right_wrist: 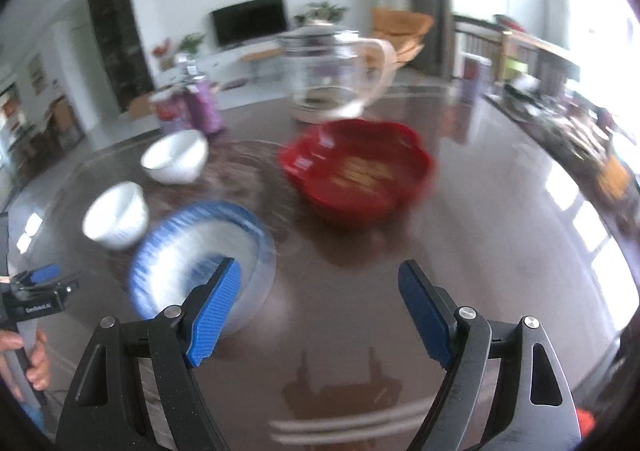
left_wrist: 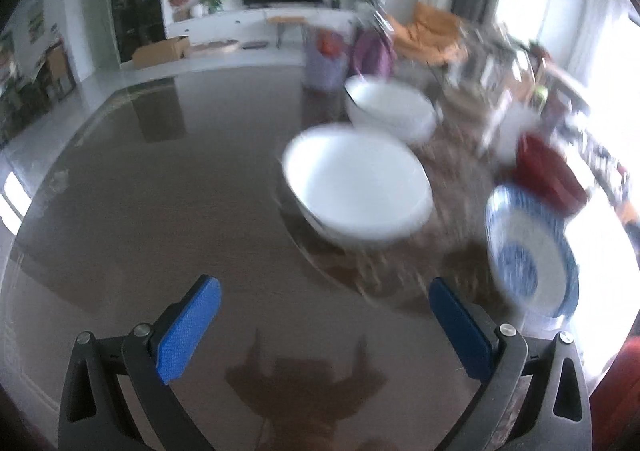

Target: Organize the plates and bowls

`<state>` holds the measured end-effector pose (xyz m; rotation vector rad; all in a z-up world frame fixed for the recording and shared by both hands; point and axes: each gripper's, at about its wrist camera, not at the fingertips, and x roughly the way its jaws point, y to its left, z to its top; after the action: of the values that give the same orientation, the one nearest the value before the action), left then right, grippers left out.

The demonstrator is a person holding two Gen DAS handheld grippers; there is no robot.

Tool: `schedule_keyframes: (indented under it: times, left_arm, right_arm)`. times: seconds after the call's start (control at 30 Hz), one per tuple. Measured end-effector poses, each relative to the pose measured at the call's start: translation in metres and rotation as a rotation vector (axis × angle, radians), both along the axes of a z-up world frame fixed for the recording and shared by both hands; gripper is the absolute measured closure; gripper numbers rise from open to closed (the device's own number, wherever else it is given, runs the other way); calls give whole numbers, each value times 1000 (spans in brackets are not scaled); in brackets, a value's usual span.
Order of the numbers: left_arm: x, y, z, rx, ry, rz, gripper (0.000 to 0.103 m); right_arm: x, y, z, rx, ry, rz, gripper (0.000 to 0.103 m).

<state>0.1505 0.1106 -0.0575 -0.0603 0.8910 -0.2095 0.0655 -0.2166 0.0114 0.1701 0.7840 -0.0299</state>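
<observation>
Holding both tools above the dark glossy worktop [left_wrist: 120, 191], we are gripping nothing: the left tool [left_wrist: 324, 291] is standing with its blue pads wide apart over bare surface, and the right tool [right_wrist: 318, 275] is likewise spread wide, nothing between its pads. From the left wrist we are looking at two white bowls sitting apart from each other, the nearer white bowl [left_wrist: 356, 179] ahead and slightly right of the tool, the farther white bowl [left_wrist: 390, 107] behind it. The blue-patterned plate [left_wrist: 528, 251] is lying to the right, near the right pad, with the red bowl [left_wrist: 548, 171] just beyond it (everything here is smeared by blur, so fine detail is lost). From the right wrist we are seeing the same plate [right_wrist: 200, 251] just past the left pad, the red bowl [right_wrist: 356, 171] ahead in the middle, and a clear glass jug [right_wrist: 332, 75] standing behind it. A hand [right_wrist: 24, 359] is holding the left tool's handle at that view's left edge.
</observation>
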Motion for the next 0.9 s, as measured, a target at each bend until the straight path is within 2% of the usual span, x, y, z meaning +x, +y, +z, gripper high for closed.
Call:
schedule_keyframes:
  times: [0.07, 0.13, 0.2, 0.23, 0.3, 0.37, 0.5, 0.57, 0.63, 0.73, 0.77, 0.8, 0.83, 0.9]
  left_arm:
    - [23, 22, 11, -67, 20, 33, 0]
    - [46, 33, 13, -88, 61, 53, 1]
    - [65, 35, 9, -88, 82, 50, 3]
    - [75, 35, 4, -74, 109, 53, 7]
    - [90, 33, -8, -74, 168, 53, 27]
    - [101, 30, -21, -84, 219, 51, 34]
    - [107, 20, -31, -86, 237, 42, 43]
    - [107, 16, -32, -87, 244, 34, 51]
    - [108, 10, -35, -79, 254, 28, 59]
    - [111, 2, -38, -69, 272, 16, 79]
    - [112, 0, -40, -72, 280, 8, 89]
    - [112, -2, -40, -90, 280, -1, 94]
    - [112, -4, -40, -76, 275, 7, 94]
    - [109, -7, -38, -51, 268, 14, 96]
  right_arm:
    - [36, 21, 9, 125, 17, 80, 19]
    - [72, 45, 8, 238, 68, 157, 19]
    - [113, 76, -5, 317, 162, 249, 20]
    - [126, 88, -12, 320, 198, 272, 22]
    - [154, 110, -27, 307, 265, 292, 22]
    - [170, 122, -39, 302, 314, 303, 22]
    - [189, 128, -54, 282, 362, 277, 25]
    - [194, 130, -63, 292, 390, 276, 36]
    - [200, 134, -71, 301, 424, 278, 67]
    - [203, 143, -78, 287, 438, 287, 73]
    - [204, 147, -80, 282, 440, 292, 76]
    - [204, 150, -82, 280, 449, 300, 88]
    - [204, 153, -82, 285, 454, 306, 92]
    - [203, 160, -85, 270, 454, 307, 93]
